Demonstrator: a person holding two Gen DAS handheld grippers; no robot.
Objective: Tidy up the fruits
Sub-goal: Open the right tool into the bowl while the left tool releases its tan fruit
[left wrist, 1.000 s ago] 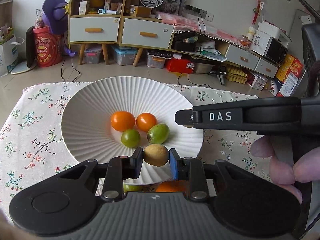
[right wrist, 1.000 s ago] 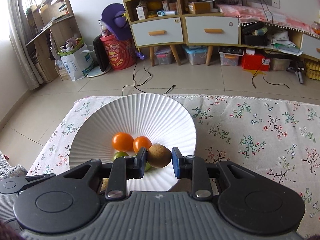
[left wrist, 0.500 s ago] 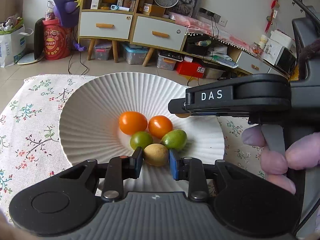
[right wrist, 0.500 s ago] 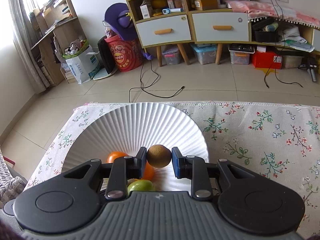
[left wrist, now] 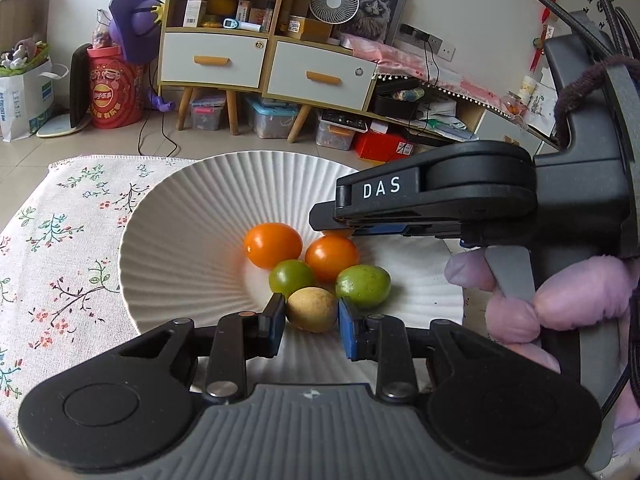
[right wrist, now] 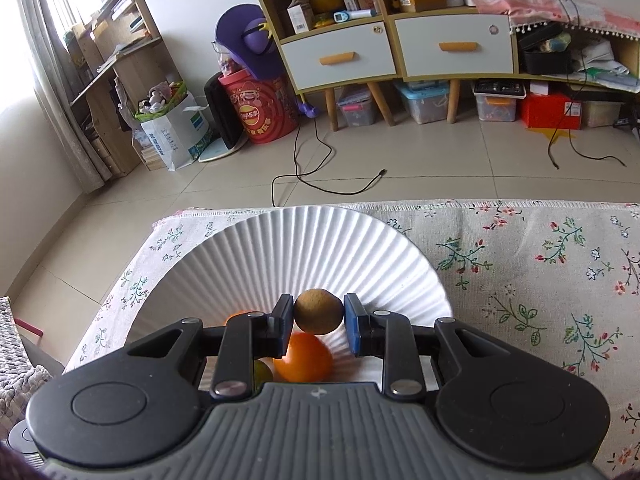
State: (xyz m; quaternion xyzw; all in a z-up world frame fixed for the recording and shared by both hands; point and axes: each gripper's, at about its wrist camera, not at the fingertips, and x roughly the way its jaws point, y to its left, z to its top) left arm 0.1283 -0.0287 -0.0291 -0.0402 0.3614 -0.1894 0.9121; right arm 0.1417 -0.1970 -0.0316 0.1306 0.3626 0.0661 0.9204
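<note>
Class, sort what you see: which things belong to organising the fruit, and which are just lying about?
Job: white plate, two orange fruits, two green fruits, yellowish fruit, brown fruit.
Lying about: fan, red bucket, storage boxes, paper bag.

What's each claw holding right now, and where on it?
Left claw: yellowish fruit, pinched across its sides. Right claw: brown fruit, likewise, its jaws just easing open.

The ribbed plate (left wrist: 168,240) sits on the floral tablecloth (left wrist: 60,248). In it, five small fruits cluster: two tomatoes (left wrist: 273,245) at 12 o'clock, the longan (left wrist: 312,309) at 6.
</note>
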